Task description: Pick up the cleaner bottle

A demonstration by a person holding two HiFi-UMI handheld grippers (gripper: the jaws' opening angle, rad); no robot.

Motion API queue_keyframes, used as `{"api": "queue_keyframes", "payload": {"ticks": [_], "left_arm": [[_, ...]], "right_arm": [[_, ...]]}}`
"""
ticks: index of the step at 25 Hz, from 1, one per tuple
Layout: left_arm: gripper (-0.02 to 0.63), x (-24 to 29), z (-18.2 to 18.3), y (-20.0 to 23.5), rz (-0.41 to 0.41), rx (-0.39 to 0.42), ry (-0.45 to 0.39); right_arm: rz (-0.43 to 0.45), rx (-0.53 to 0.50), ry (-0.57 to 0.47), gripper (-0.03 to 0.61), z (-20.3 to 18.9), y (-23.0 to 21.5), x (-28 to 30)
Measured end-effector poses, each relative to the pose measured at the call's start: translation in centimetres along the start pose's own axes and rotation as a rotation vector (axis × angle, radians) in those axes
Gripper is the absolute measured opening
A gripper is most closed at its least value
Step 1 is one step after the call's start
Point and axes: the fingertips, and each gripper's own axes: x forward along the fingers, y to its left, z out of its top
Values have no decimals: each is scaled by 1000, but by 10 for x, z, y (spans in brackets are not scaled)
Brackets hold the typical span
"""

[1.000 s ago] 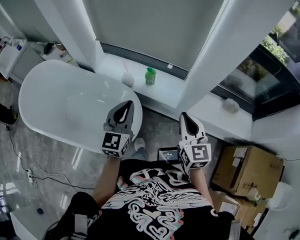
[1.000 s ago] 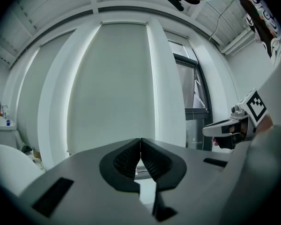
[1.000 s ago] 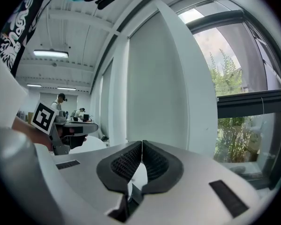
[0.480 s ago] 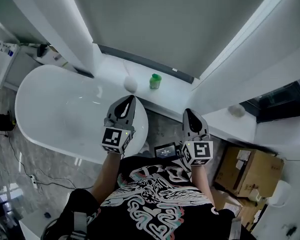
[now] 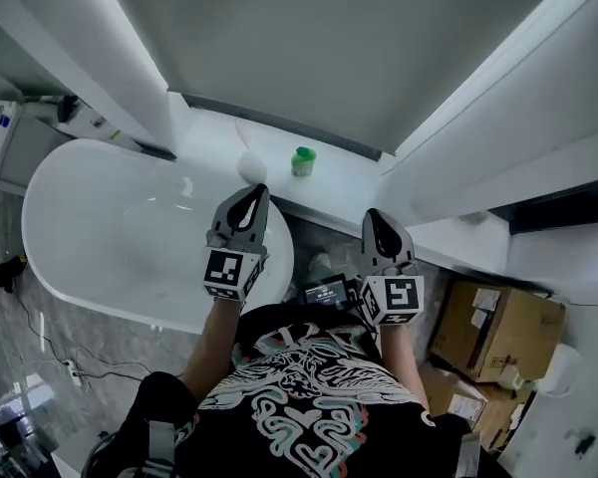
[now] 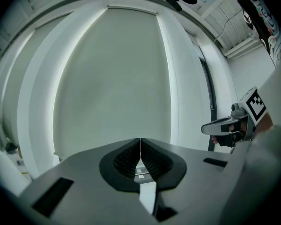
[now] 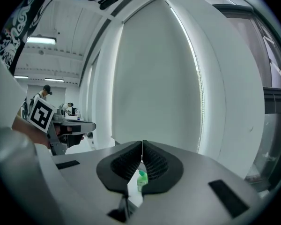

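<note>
Where a white window ledge [image 5: 344, 179] runs beneath a pale grey roller blind [image 5: 329, 48], the small green plastic cleaner bottle [image 5: 302, 160] stands upright. It is just beside a white rounded object [image 5: 251, 167] too small to identify, and both are past the far end of a white oval bathtub [image 5: 100, 217]. The grey left gripper [image 5: 249, 199], with its marker cube, hovers over the bathtub's rim, short of the bottle. Its jaws are pressed fully together with nothing between them. The grey right gripper [image 5: 377, 227] is held alongside it, above the grey marbled floor [image 5: 40, 327], also apart from the bottle. Its jaws meet at the tips and grip nothing, though the bottle shows far off through the gap below the pads in the right gripper view. Brown cardboard boxes [image 5: 498, 332] sit on the floor at the lower right.
</note>
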Motion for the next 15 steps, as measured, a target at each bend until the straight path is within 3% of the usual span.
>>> {"api": "queue_keyframes", "payload": {"ticks": [15], "left_arm": [[17,44,-6,31,22,10,22]], "right_arm": [[39,30,18,29,-4,-12,59]]}}
